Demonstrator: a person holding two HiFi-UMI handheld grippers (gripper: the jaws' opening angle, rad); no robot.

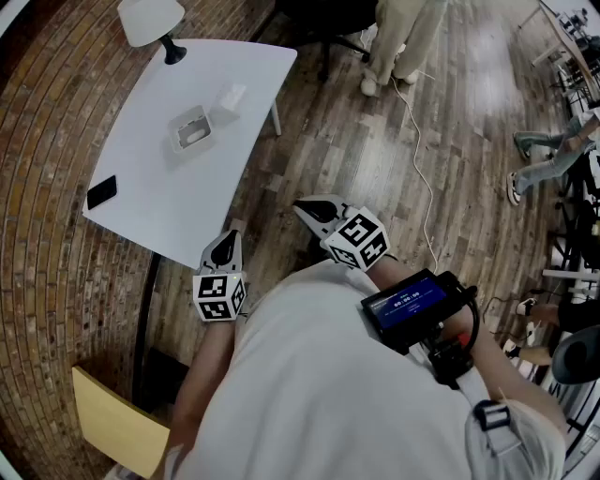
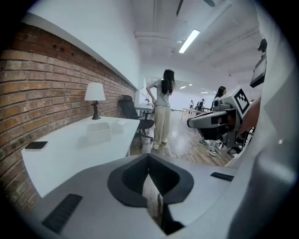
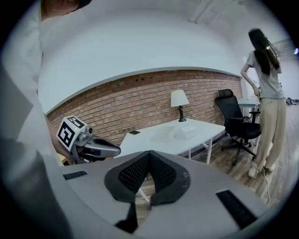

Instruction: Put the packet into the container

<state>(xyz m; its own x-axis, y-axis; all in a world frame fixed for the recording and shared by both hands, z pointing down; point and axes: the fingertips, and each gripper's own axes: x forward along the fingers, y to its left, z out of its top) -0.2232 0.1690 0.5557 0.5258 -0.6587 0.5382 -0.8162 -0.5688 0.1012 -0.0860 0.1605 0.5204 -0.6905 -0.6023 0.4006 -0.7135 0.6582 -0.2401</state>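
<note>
On the white table (image 1: 150,202) stands a small white open container (image 1: 190,128), with a white packet (image 1: 230,97) lying just beyond it. Both also show in the left gripper view, container (image 2: 99,132) and packet (image 2: 116,126), and in the right gripper view, container (image 3: 163,135) and packet (image 3: 188,132). My left gripper (image 1: 225,242) hangs off the table's near edge, shut and empty (image 2: 148,158). My right gripper (image 1: 309,208) is over the wooden floor to the right of the table, also shut on nothing (image 3: 149,155). Both are well short of the packet.
A black phone (image 1: 102,191) lies at the table's left edge and a white lamp (image 1: 150,19) stands at its far end. A person (image 1: 403,42) stands beyond the table near an office chair (image 3: 236,121). A cable (image 1: 422,169) runs across the floor. A yellow chair (image 1: 117,427) is at lower left.
</note>
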